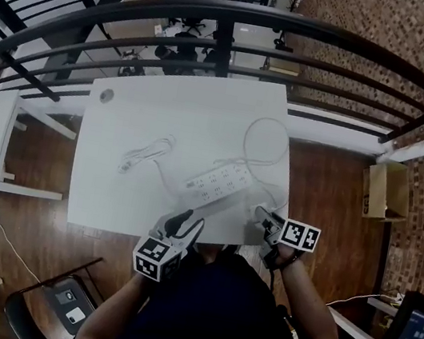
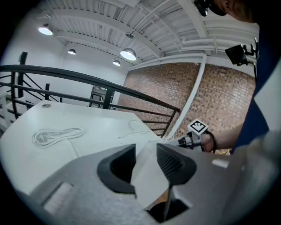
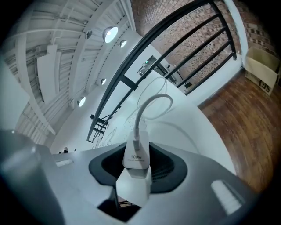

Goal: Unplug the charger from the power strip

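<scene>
Just right of the power strip [image 1: 218, 182], the charger [image 3: 136, 163] is clamped by its body in the fingers of the right gripper [image 1: 263, 216], evidently unplugged already. The left gripper [image 2: 145, 160] is held near the bench [image 1: 166, 108] edge, its fingers spread and empty.

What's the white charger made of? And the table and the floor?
The charger looks like smooth white plastic, judging by its slight shine and printed lettering. The table has a matte white top, perhaps laminate or painted wood; unclear. The floor is probably wood: brown planks with visible seams.
</scene>
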Available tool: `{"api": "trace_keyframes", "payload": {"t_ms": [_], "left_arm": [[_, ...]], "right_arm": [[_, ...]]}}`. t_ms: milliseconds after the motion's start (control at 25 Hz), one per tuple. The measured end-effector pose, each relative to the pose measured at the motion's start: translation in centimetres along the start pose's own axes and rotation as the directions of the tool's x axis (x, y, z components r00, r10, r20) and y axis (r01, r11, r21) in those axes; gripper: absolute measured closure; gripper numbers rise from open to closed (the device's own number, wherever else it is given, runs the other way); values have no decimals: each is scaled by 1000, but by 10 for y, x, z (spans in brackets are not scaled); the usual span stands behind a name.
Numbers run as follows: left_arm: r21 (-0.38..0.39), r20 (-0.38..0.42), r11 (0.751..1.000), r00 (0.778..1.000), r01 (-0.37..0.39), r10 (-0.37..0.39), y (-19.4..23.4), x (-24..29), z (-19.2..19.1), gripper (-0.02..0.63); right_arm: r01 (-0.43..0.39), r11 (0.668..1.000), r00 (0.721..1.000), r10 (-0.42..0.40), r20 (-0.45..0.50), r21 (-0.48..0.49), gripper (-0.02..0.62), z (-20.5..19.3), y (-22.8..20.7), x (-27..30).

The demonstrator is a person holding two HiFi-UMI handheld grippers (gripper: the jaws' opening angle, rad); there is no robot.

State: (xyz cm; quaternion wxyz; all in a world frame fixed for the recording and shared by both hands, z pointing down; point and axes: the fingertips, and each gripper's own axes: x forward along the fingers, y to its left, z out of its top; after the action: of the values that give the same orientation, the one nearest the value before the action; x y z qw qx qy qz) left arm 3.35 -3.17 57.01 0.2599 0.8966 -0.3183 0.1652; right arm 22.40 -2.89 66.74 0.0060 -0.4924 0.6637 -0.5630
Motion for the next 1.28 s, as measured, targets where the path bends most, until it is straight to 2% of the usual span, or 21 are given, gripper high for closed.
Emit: {"api": "trace_keyframes", "payload": {"t_ms": [360,640,960,1120,1280], "left_arm": [[35,-12,999,1000,4,-3,-2,2,2,453],[34,-10,999,1000,11,-11,-6,1,1,453],[34,-24,999,1000,-14,15,-1,-1,-2,453],[30,-18,999,1000,-13,14,-2,-1,-2,453],[31,-17,999,1000,-7,8,-3,-1,-3,453]], "right_arm": [[32,999,999,-32,-5,-7,434,-5,-9,2],[62,998,998,-62,-2,-21,422,-7,-12,2],[197,977,980,-198,-10,-86,296,-8,-28,-4],[260,958,963,-266,-34,-122,276,-12,-37,-7],[290,946,955,-297,-25,-146,270,-12,-39,-13]]}}
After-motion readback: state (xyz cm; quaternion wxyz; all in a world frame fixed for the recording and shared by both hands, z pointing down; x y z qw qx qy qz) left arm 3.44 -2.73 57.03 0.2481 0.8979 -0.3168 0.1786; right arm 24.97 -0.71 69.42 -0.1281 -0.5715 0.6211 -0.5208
